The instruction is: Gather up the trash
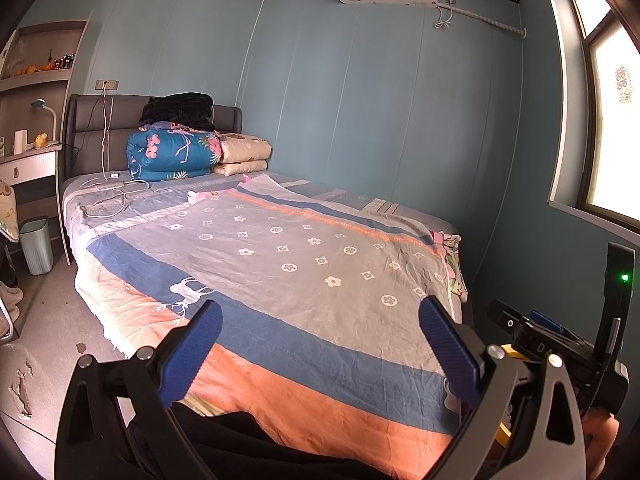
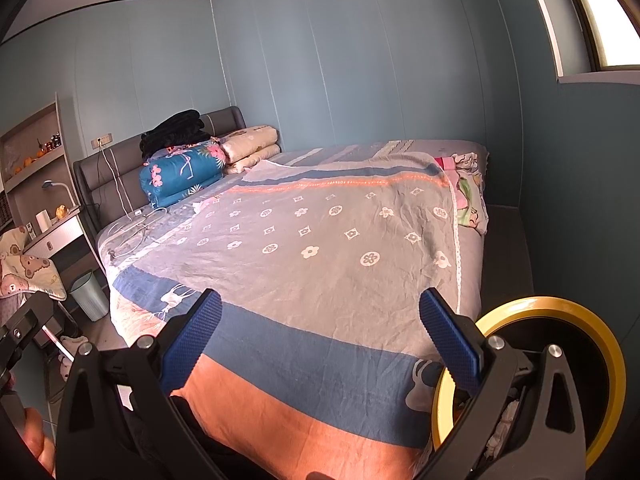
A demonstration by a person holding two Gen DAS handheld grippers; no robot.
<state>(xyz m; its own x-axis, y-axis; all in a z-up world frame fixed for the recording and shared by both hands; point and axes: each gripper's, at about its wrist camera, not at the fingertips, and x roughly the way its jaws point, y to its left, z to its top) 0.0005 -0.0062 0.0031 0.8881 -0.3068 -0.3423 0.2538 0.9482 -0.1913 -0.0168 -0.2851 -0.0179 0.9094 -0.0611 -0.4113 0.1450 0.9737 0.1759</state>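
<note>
A crumpled white scrap (image 1: 193,196) lies on the bed's patterned blanket (image 1: 280,264) near the folded quilts; it also shows in the right wrist view (image 2: 200,205). A yellow-rimmed black bin (image 2: 560,380) with white scraps inside sits at the bed's near right corner, beside my right gripper (image 2: 320,320). A pale green waste bin (image 1: 37,245) stands on the floor left of the bed, also in the right wrist view (image 2: 90,296). My left gripper (image 1: 320,322) is open and empty above the bed's foot. My right gripper is open and empty too.
Folded quilts (image 1: 174,154) and a black blanket (image 1: 178,110) are stacked at the headboard. White cables (image 1: 108,194) lie on the bed's left side. A desk with shelves (image 1: 28,152) stands at left. A window (image 1: 608,128) is at right. Stains mark the floor (image 1: 24,388).
</note>
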